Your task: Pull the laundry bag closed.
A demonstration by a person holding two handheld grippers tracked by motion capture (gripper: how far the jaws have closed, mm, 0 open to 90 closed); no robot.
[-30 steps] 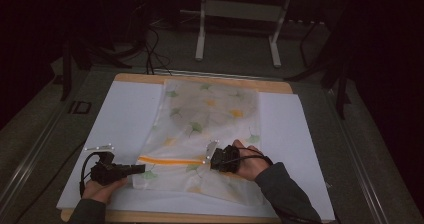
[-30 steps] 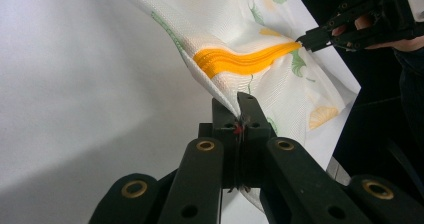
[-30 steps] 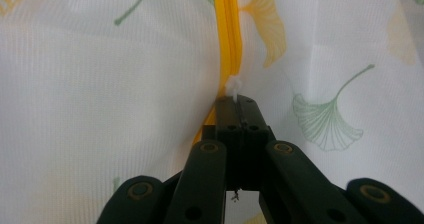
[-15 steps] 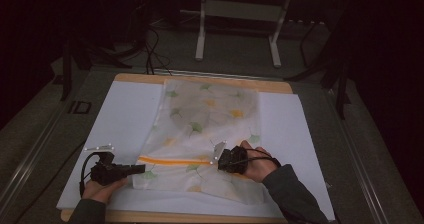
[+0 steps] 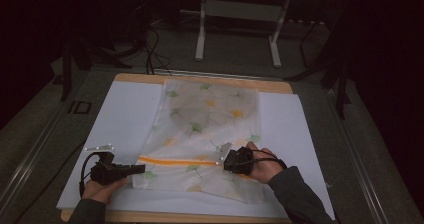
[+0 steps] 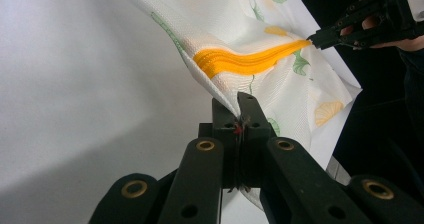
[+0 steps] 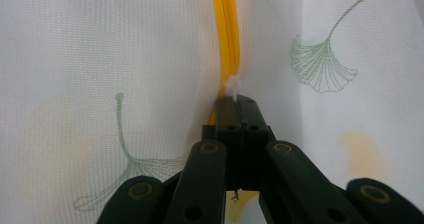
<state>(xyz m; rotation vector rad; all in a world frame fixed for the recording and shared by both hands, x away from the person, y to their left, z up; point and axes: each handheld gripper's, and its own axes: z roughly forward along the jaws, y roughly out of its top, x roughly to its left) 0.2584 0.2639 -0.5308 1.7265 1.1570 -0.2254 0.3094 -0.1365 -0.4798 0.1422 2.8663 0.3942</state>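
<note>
A white mesh bag (image 5: 210, 119) printed with ginkgo leaves lies flat on the white table top (image 5: 125, 114). An orange zipper (image 5: 175, 161) runs across its near part. My left gripper (image 5: 142, 169) is shut on the bag's near-left edge (image 6: 220, 91), lifting the cloth a little. At the zipper's right end my right gripper (image 5: 222, 161) is shut on the small white pull tab (image 7: 233, 86) of the zipper (image 7: 226, 34). In the left gripper view the right gripper (image 6: 312, 38) pinches the far end of the orange zipper (image 6: 245, 61).
The table's wooden edge (image 5: 200, 79) shows at the far side. Beyond it a metal stand (image 5: 237, 29) rests on the dark floor. A small dark object (image 5: 80, 107) lies on the floor left of the table. Bare white table top (image 5: 300, 129) flanks the bag.
My right gripper has slid a little to the right along the zipper line. The left gripper has stayed where it was, holding the bag's edge.
</note>
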